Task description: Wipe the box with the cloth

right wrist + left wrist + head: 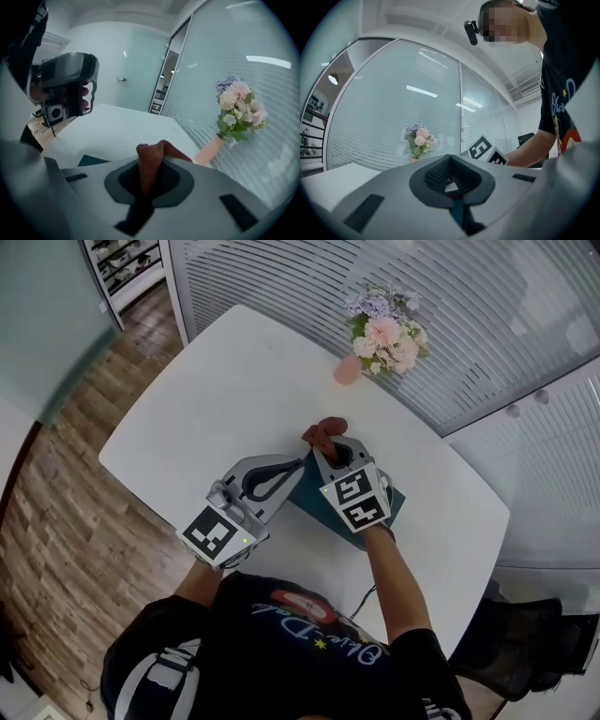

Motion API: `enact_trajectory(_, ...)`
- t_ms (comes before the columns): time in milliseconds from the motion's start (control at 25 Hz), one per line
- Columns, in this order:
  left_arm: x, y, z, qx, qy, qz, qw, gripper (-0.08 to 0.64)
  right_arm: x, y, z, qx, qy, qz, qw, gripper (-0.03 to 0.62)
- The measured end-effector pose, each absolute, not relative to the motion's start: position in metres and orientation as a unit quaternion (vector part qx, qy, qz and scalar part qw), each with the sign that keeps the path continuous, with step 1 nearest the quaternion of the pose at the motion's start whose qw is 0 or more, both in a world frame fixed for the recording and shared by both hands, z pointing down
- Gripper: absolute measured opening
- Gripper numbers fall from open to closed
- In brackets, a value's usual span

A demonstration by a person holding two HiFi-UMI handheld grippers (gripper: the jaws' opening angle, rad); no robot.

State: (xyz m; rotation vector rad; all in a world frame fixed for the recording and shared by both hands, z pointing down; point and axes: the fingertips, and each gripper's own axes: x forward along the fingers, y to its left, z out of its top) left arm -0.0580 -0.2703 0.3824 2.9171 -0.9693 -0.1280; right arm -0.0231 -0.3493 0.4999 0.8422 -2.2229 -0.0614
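Observation:
A dark teal box (307, 495) lies on the white table (234, 381), mostly hidden under my two grippers. My left gripper (300, 465) reaches in from the left and is shut on the box's edge; a teal strip of the box (457, 212) shows between the jaws of the left gripper (451, 180). My right gripper (328, 442) sits over the box, shut on a reddish-brown cloth (323, 432). In the right gripper view the cloth (150, 164) sticks up from the right gripper (150, 177), and a corner of the box (93, 160) shows at the left.
A pink vase of flowers (382, 341) stands at the table's far edge, beyond the grippers. A ribbed glass partition (450, 306) runs behind it. Wooden floor (66, 521) lies to the left of the table. The left gripper's body (65, 89) shows in the right gripper view.

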Motion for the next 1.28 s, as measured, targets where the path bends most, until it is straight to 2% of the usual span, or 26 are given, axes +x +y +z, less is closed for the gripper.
enact_trajectory(480, -0.055, -0.267, 0.391, 0.949, -0.312, -0.037, 0.04, 0.003, 0.007, -0.346, 0.507, 0.342, -0.857, 0.007, 0.385, 0.028)
enact_trajectory(720, -0.052, -0.264, 0.388, 0.953, -0.299, -0.034, 0.038, 0.003, 0.035, -0.337, 0.51, 0.36, -0.839, 0.019, 0.408, 0.028)
enact_trajectory(1280, -0.039, -0.261, 0.38, 0.962, -0.269, -0.036, 0.028, 0.003, 0.119, -0.311, 0.512, 0.437, -0.799, 0.07, 0.407, 0.028)
